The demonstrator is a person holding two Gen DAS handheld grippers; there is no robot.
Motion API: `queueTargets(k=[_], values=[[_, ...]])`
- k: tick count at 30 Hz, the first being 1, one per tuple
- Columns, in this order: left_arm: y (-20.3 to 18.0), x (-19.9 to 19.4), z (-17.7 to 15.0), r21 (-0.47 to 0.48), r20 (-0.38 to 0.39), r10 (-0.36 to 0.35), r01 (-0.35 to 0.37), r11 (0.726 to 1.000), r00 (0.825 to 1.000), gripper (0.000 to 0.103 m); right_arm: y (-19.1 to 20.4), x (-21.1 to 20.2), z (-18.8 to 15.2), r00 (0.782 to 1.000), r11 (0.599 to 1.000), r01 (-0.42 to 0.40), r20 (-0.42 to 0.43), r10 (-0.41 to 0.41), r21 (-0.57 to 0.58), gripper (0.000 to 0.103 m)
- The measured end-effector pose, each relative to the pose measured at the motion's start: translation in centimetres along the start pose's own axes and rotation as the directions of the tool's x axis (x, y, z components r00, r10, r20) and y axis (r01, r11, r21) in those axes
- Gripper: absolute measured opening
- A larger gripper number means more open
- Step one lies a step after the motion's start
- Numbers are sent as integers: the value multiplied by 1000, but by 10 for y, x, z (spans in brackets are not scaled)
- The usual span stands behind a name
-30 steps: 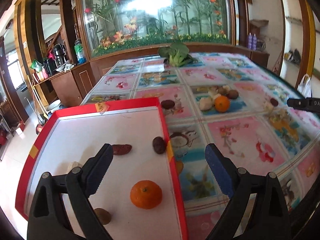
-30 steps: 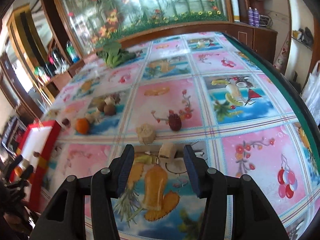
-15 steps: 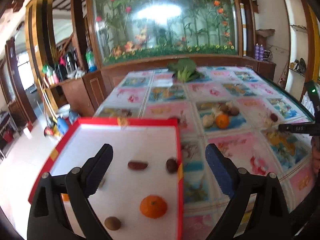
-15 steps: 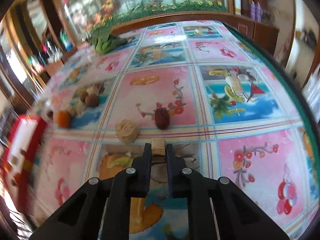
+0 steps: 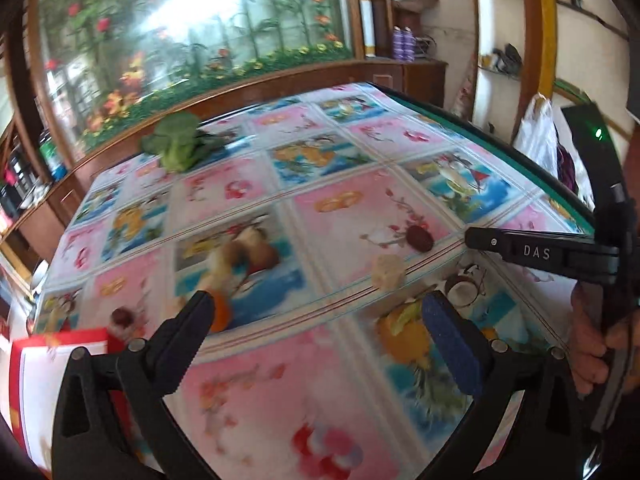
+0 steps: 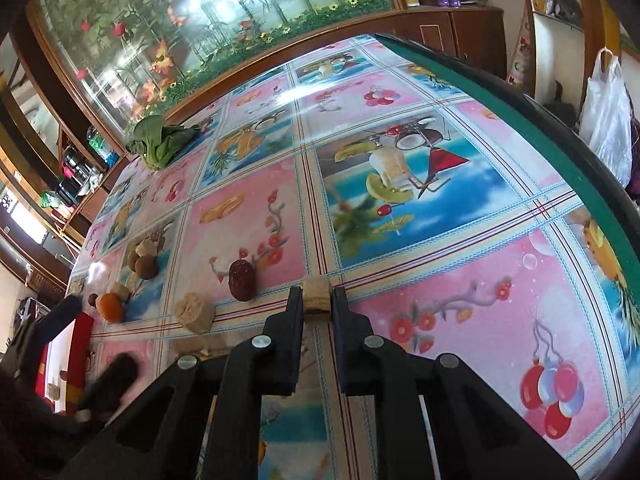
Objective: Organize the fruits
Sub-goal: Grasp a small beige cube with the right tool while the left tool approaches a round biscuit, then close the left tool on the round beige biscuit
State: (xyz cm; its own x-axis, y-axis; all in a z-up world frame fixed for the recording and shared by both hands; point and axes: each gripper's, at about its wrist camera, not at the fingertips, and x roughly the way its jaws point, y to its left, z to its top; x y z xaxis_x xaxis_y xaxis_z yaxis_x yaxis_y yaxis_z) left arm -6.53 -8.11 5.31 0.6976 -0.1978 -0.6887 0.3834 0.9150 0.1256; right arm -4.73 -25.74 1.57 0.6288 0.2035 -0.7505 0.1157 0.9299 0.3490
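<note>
Right gripper [image 6: 317, 308] clamped on a tan chunk [image 6: 317, 297], above the tablecloth [image 6: 440, 208]. Left gripper [image 5: 320, 320] wide open, holding nothing. Dark red fruit [image 6: 241, 281] and pale chunk [image 6: 195, 313] sit nearby; red tray [image 5: 60, 350] far left.
</note>
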Motion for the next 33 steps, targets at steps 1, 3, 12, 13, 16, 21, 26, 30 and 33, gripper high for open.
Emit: queueTargets(k=[1,3,12,13,16,21,26,30,33], values=[[-5,6,3,14,-4,0,0,1000,1000,103,-1,0,1,1000,1000,-5,-3,5,5,12],[-16,19,9,42,-14,0,1,999,1000,103,-6,0,2,1000,999,-24,-9,25,28,12],[-33,53,12,83,-98,-5,13,996,995,74,-5,0,2,999,999,-34,-16,34,26,13],[-34,55,11,79,-107,-11,19,997,994,67,-4,0,2,999,999,-35,-17,36,27,13],[-36,59,10,62,-121,-33,40,997,992,53,-4,0,2,999,999,-32,-16,32,22,13],[-40,57,8,49,-125,-75,82,995,989,29,-1,1,2,1000,1000,-19,-10,19,1,13],[-39,46,1,15,-122,-80,83,996,989,29,3,2,1,1000,1000,-5,1,5,-22,13],[-39,20,-15,3,-103,-84,85,996,991,29,4,2,0,1000,999,-4,7,4,-33,12],[-35,-9,-33,3,-68,-83,83,997,994,29,3,2,0,1000,1000,-14,8,14,-24,12]])
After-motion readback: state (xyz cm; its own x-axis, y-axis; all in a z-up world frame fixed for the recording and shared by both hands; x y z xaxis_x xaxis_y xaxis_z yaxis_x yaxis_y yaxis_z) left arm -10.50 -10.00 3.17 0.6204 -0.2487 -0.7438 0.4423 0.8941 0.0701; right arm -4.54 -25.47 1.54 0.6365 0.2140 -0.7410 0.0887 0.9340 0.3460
